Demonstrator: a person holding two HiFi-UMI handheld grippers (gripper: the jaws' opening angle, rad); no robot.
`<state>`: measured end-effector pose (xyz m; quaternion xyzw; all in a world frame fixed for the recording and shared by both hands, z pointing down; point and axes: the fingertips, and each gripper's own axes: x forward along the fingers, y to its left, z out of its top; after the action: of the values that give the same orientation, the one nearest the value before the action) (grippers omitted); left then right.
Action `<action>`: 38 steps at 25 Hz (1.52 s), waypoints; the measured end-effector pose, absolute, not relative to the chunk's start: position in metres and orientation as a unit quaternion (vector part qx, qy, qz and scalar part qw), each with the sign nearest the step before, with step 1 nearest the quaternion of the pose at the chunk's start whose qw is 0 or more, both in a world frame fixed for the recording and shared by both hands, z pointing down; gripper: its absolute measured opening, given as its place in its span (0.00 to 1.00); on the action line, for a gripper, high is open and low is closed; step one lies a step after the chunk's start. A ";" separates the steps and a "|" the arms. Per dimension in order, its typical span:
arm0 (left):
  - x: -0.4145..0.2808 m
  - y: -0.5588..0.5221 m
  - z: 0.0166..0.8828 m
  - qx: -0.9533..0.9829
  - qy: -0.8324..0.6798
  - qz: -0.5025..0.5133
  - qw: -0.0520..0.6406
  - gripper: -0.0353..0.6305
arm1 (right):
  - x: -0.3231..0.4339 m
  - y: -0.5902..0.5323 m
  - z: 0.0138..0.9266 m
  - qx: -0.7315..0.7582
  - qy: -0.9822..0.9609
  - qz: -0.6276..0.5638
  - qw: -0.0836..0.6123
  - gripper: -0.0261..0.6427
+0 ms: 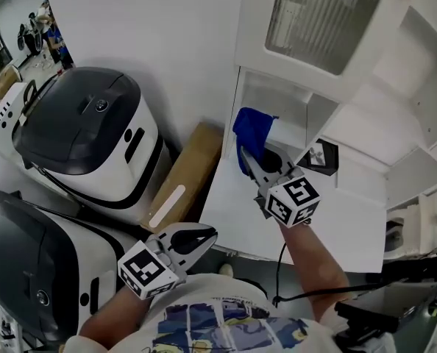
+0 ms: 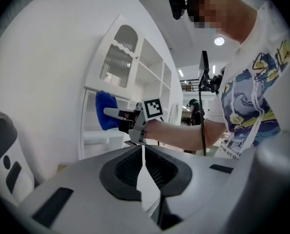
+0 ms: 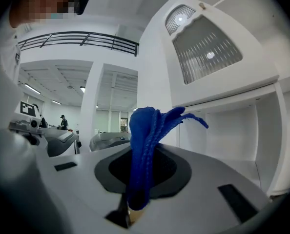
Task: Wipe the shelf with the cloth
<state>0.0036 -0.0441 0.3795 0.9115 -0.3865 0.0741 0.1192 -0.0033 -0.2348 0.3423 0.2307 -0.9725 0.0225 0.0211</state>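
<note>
Looked like a large robotics lab or test hall, not a home. Held one white machine with a dark domed top [image 1: 86,134] and a second machine [image 1: 34,271] of the same kind, parked by a white wall beside a white shelf cabinet [image 1: 257,28]. Showed farther back a tall white column [image 3: 93,101], a railed upper gallery [image 3: 81,39], ceiling strip lights and a distant person [image 3: 62,122].

Bright even indoor light, ceiling lamp [image 2: 219,41] glaring overhead, mirrored on the ribbed cabinet door [image 3: 209,55], soft shade inside the shelf [image 1: 286,112], gripper views bulging, corners dark.
</note>
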 end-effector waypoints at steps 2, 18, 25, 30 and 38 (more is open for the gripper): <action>-0.010 -0.050 0.375 0.914 -0.382 0.074 0.113 0.10 | -0.020 -0.254 0.336 0.243 -0.970 0.012 0.021 0.14; -0.100 -0.072 0.375 0.919 -0.375 0.071 0.100 0.10 | -0.072 -0.355 0.326 0.339 -0.941 0.014 0.002 0.14; -0.109 -0.078 0.377 0.923 -0.365 0.067 0.105 0.10 | -0.067 -0.369 0.355 0.355 -0.933 0.056 0.014 0.14; -0.104 -0.080 0.380 0.925 -0.357 0.068 0.108 0.10 | -0.066 -0.375 0.384 0.356 -0.930 0.080 0.035 0.14; -0.111 -0.077 0.386 0.920 -0.367 0.073 0.119 0.10 | -0.069 -0.373 0.452 0.355 -0.923 0.129 0.078 0.14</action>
<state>-0.1112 -0.0766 0.3863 0.9197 -0.3670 0.0727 0.1188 -0.0688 -0.3735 0.4521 0.3546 -0.9228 0.1288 0.0782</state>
